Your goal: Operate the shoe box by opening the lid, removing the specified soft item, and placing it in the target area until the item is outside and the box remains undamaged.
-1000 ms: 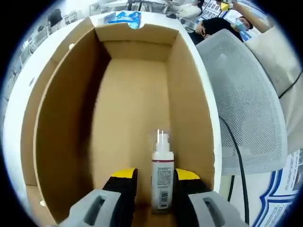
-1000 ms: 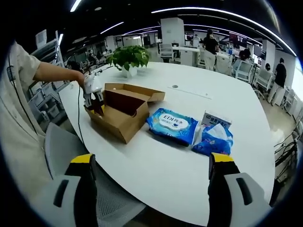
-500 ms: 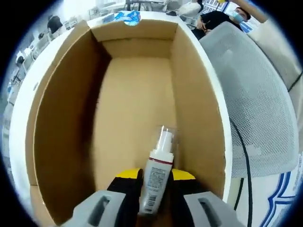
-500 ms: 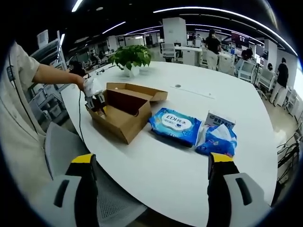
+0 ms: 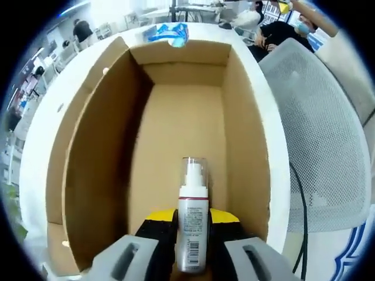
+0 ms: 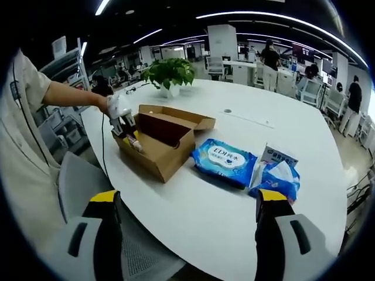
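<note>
The round white table (image 6: 234, 216) carries an open brown cardboard shoe box (image 6: 158, 143). Just beside the box lie a flat blue wet-wipe pack (image 6: 224, 162) and a blue tissue pack (image 6: 278, 175). Over the box's open near end, the left gripper (image 5: 192, 234) pinches a small white spray bottle (image 5: 192, 225), clear cap forward. The right gripper (image 6: 184, 234) hangs wide open and empty, well apart from the box.

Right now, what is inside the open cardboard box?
Inside the cardboard box is a white spray bottle, held by the left tool. The box floor under the tool is hidden.
</note>
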Motion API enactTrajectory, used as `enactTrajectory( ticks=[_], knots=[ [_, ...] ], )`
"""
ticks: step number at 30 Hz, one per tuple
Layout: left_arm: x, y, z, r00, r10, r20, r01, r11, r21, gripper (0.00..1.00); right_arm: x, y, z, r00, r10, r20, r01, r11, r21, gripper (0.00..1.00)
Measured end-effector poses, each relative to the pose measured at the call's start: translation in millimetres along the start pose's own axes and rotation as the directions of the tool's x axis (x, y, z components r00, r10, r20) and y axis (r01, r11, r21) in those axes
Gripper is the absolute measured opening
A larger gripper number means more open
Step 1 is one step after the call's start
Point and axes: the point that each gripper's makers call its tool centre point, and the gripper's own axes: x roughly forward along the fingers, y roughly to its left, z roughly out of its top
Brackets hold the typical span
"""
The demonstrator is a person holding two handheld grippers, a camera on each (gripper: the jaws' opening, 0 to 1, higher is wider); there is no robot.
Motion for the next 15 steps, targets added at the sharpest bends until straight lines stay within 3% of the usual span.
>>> enactTrajectory(
  ticks=[15],
  knots=[
    [-32,-2.9,38.8,0.989,0.074,0.128,-0.074,0.997,-0.006,0.19,14,21,24.7,0.995,0.080,0.058,-0.074,0.992,-0.100,0.81]
  ],
)
